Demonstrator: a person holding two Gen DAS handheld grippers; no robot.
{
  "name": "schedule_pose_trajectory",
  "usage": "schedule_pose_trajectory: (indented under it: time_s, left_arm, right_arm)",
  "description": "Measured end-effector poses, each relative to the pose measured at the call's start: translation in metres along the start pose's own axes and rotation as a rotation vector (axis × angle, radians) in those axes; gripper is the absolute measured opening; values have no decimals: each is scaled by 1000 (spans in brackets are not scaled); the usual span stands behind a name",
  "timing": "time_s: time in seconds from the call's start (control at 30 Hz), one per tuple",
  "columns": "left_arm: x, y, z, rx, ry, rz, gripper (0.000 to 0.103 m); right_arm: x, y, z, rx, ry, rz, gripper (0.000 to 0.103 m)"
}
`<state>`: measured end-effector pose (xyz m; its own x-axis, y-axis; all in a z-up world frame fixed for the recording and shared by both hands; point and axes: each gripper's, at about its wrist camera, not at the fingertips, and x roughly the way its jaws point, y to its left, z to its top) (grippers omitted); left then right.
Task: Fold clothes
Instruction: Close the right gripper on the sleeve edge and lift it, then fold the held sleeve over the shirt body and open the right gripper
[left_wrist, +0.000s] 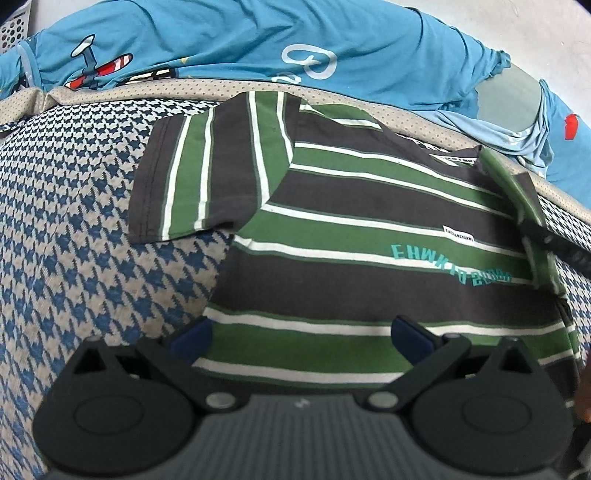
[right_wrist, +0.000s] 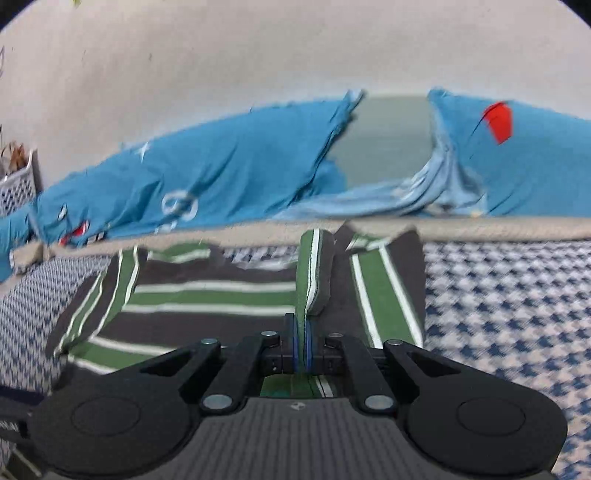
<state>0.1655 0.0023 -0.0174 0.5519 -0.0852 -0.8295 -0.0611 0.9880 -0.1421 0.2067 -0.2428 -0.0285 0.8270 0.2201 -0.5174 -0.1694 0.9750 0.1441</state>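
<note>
- On a houndstooth-patterned cover (left_wrist: 74, 221) in blue and beige lies a striped T-shirt (left_wrist: 369, 229) — dark grey, green and white bands, with teal lettering on its chest.
- From the left wrist view, the shirt's left sleeve (left_wrist: 184, 177) lies flat and spread out to the side, while its body runs from the near edge toward the far beige border.
- Near the bottom of that view the left gripper (left_wrist: 301, 332) hovers above the shirt's lower part; its blue-padded fingers (left_wrist: 194, 334) stand wide apart with nothing between them, so it is open.
- At the right edge of the same view, part of the shirt is lifted into a raised green fold, and a dark arm of the other tool shows beside it.
- From the right wrist view, the right gripper (right_wrist: 302, 345) is closed tight on a fold of the striped T-shirt (right_wrist: 207, 295) — a narrow green-and-white strip rises upright from between its pads.
- Beyond the far border, a crumpled blue sheet (right_wrist: 236, 173) with printed cartoon figures lies against a pale wall (right_wrist: 221, 66).
- At the far left stands a white perforated basket (right_wrist: 16, 188).
</note>
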Motion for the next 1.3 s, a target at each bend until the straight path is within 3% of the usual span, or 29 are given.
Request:
schedule_pose_trajectory:
  time_s: [0.4, 0.57, 0.6, 0.93, 1.3]
  left_arm:
    - [-3, 3, 0, -3, -3, -6, 103]
    - [-3, 2, -1, -4, -4, -6, 103]
    - [-3, 2, 0, -6, -5, -7, 103]
    - [-2, 5, 1, -20, -1, -9, 103]
    - [-1, 2, 1, -22, 3, 7, 103]
  right_arm:
    - [9, 6, -9, -17, 71, 38, 11]
    - [3, 4, -3, 2, 53, 74, 37]
    - [2, 4, -2, 6, 46, 81, 38]
    - [12, 9, -5, -5, 65, 84, 38]
    - [3, 31, -12, -76, 196, 182, 39]
